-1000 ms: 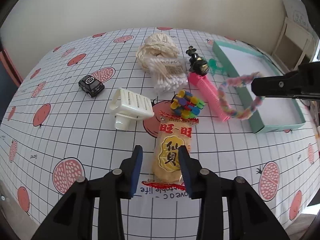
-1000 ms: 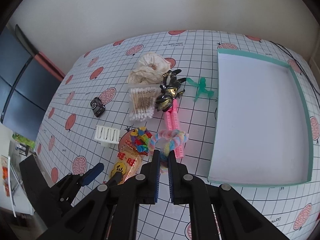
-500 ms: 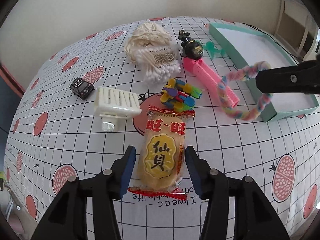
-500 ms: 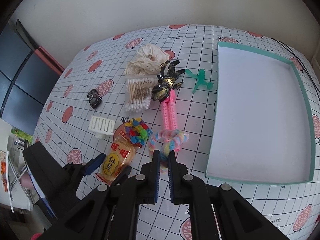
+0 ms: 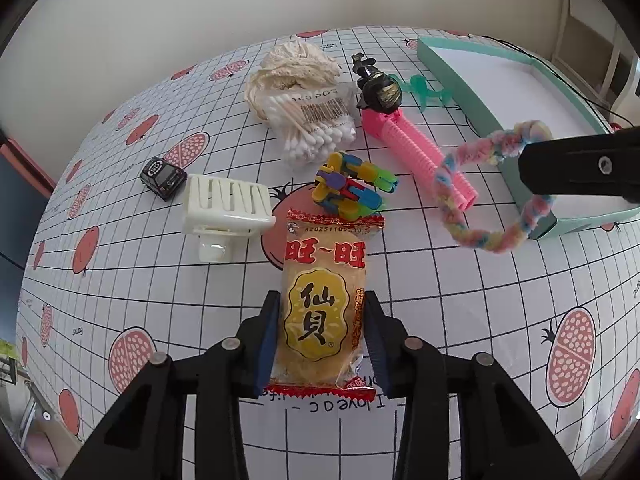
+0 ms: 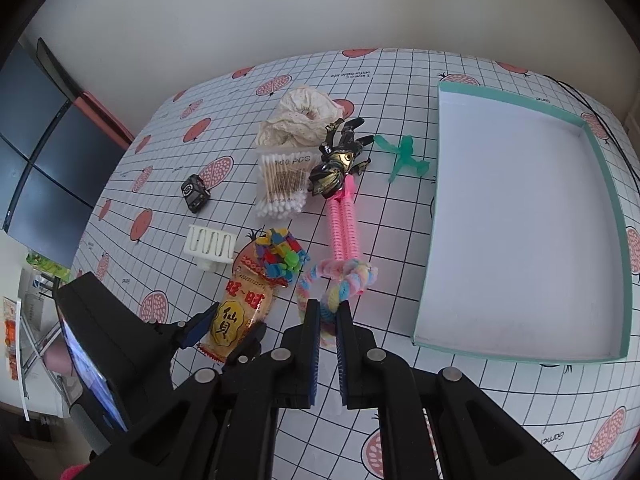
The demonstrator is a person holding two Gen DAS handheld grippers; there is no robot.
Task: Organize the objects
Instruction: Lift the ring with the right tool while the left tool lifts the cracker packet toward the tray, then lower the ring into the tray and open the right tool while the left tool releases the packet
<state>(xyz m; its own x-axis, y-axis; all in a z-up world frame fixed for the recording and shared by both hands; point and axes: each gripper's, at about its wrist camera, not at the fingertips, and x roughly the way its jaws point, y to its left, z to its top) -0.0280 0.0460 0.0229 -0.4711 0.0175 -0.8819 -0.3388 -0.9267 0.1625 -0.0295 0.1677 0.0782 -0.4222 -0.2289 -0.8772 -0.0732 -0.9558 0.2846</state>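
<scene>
The left gripper [image 5: 322,334] has just been closing its jaws on the rice cracker packet [image 5: 325,304], and the blue pads now press the wrapper's two long sides near its lower end. The right gripper [image 6: 327,344] is clenched on the pastel chenille loop [image 6: 340,280], which hangs from it clear of the cloth.

The likeliest trouble is the packet: the grip sits low on a slick, air-filled wrapper, so on lifting it may pivot, slip out, or the crackers inside may crack under the squeeze. Just beyond the packet's top edge the multicoloured block toy [image 5: 354,190] touches or nearly touches it and could be dragged along. The dangling loop hangs near the pink ribbed tube [image 5: 420,152] and the near corner of the teal tray [image 6: 624,240]; it may snag either on the way in.

Further ahead of the left gripper lie a white slotted holder [image 5: 226,204], a small black toy car [image 5: 163,176], a pack of cotton swabs [image 5: 316,124], a cream scrunchie [image 5: 292,68], a black and gold figure [image 5: 378,88] and a green plastic figure [image 6: 404,156].

The tablecloth [image 5: 460,312] is white, gridded, with pomegranate prints; a plain pale wall [image 5: 240,0] stands behind the table.
</scene>
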